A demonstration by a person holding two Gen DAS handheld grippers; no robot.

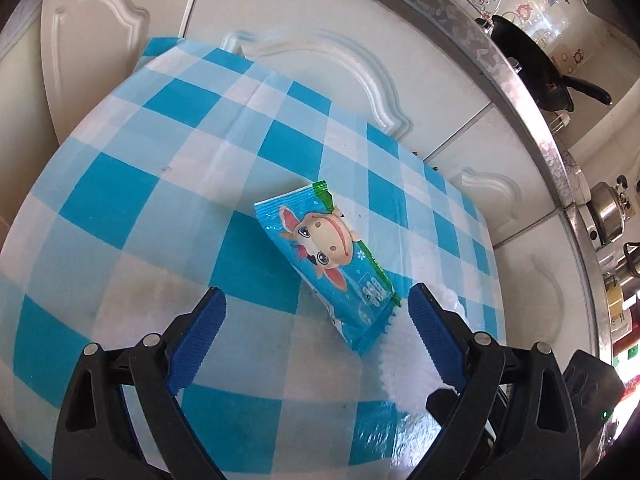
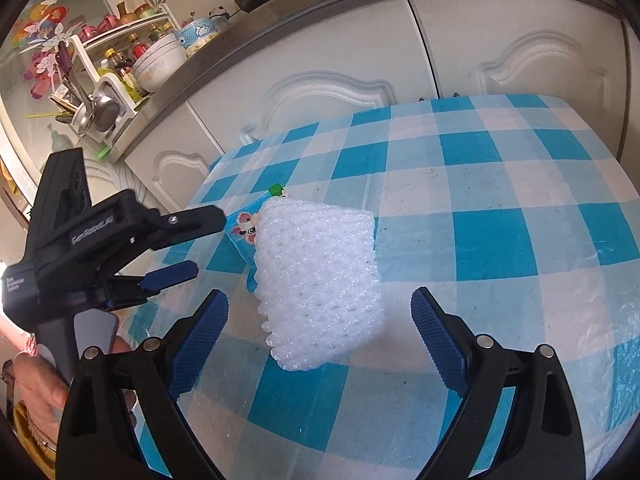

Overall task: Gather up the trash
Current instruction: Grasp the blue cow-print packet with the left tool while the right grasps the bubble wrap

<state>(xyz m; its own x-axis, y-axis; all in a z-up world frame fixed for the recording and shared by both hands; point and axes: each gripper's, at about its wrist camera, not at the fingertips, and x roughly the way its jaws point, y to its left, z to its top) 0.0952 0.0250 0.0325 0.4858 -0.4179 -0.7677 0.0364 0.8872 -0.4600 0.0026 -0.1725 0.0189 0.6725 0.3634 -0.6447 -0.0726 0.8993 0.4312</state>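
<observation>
A: Nearest first. Right tongs spread wide, holding nothing, hovering low over the desk. The white foam net lies straight ahead of the gap, its near end just short of the blue pads.

B: Left tongs?

A: Also wide and empty. The blue cartoon snack wrapper lies on the checked cloth, its near corner just inside the gap, closer to the right-hand pad. From the right wrist view the left tongs come in from the side, tips near the wrapper.

B: The two pieces touch?

A: The foam net overlaps one end of the wrapper and hides part of it. Both rest flat near the middle of the desk. Beyond them, bare cloth, then the white cabinet doors, then the steel counter edge with bowls and pots.

B: No bin in sight?

A: None in either view.

B: Advice for the grab?

A: My reading: each pair takes its own piece. Foam is springy and bulky, so the right should straddle its narrow width and close gently; a hard pinch would likely squash it or drag the wrapper. The wrapper is thin and flat, so the left should go low, catch the crimped edge, and lift only once the foam is clear of it.
</observation>
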